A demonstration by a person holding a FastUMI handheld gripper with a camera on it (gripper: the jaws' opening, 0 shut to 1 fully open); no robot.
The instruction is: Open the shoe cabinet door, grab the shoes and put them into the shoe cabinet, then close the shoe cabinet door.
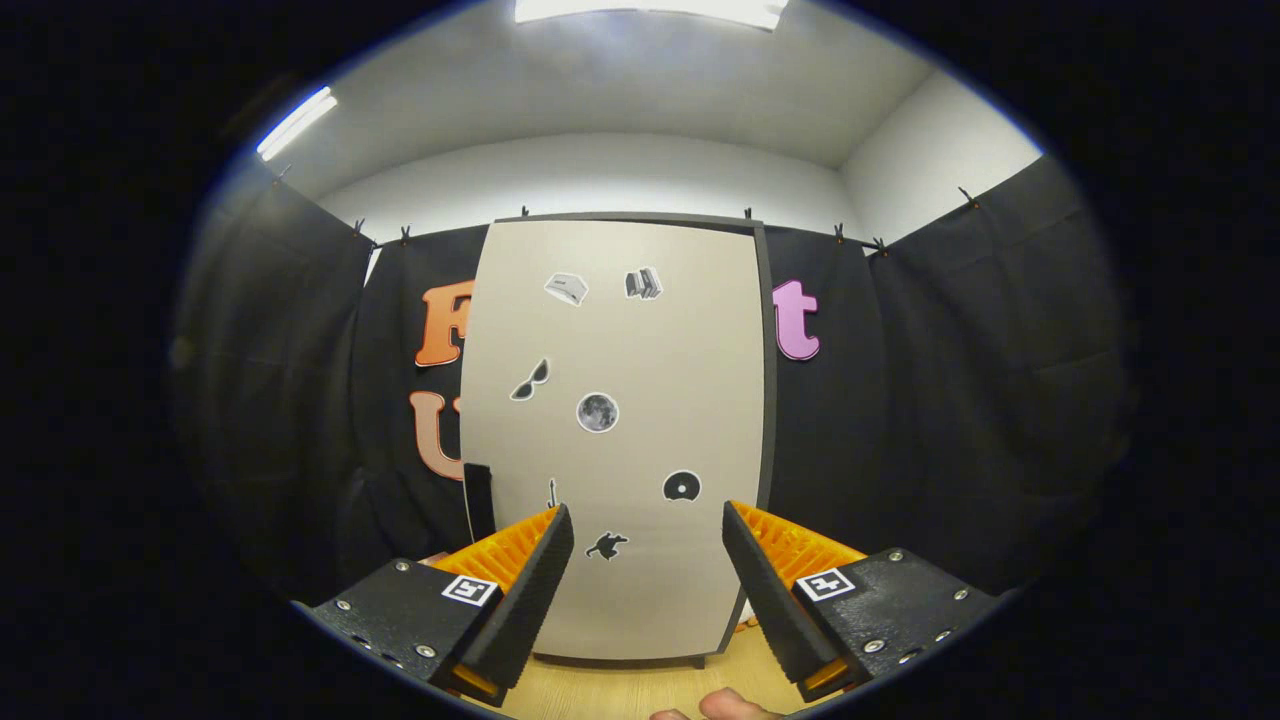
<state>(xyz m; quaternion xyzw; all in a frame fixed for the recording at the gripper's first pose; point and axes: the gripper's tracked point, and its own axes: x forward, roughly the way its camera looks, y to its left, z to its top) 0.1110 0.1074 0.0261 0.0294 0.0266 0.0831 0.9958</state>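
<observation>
Gripper [648, 545] pointed at the shoe cabinet door [620, 440], fingers spread wide with nothing between them. Door was beige, shut, standing beyond the fingertips on a wooden floor [620, 690], dotted with small stickers [597, 412]. Dark handle [479, 500] sat at the door's left edge, just above the left finger [525, 590]. Fingertip of a person's hand [725, 706] showed below, probably a thumb.
</observation>
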